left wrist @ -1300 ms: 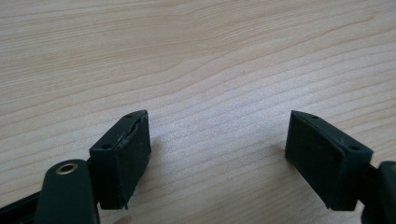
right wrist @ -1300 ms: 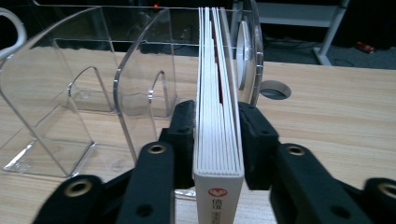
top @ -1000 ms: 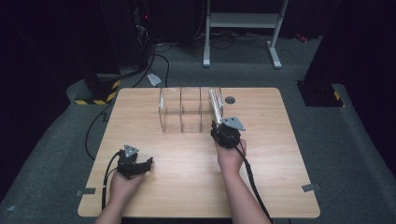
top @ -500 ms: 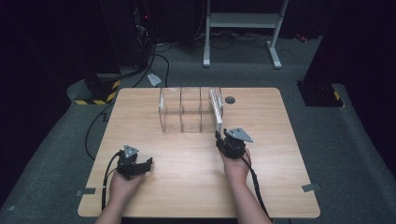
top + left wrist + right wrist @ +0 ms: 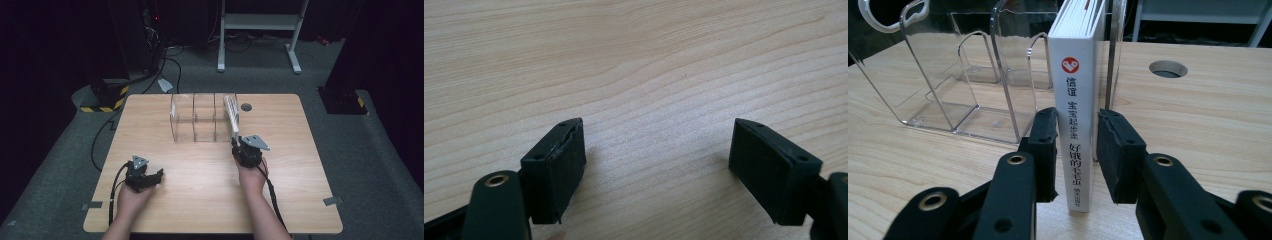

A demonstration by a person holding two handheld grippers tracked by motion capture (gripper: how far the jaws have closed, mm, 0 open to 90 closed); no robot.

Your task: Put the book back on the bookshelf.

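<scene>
A white book (image 5: 1079, 120) stands upright in the right slot of a clear rack (image 5: 200, 120). The rack sits at the far middle of the worktop (image 5: 300, 165). The book's near end sticks out past the rack's near edge.

The right hand-held gripper (image 5: 1077, 150) is at that near end. Its jaws have just been closing, and the book's spine is between them. The left pad looks to touch the spine; at the right pad I cannot tell if there is a thin gap.

The left hand-held gripper (image 5: 656, 165) rests near the left near corner, well apart from the rack. Its jaws stand wide open over bare wood.

A round hole (image 5: 246, 107) lies just right of the rack. There is lots of open wood between the two hands and along the near edge.
</scene>
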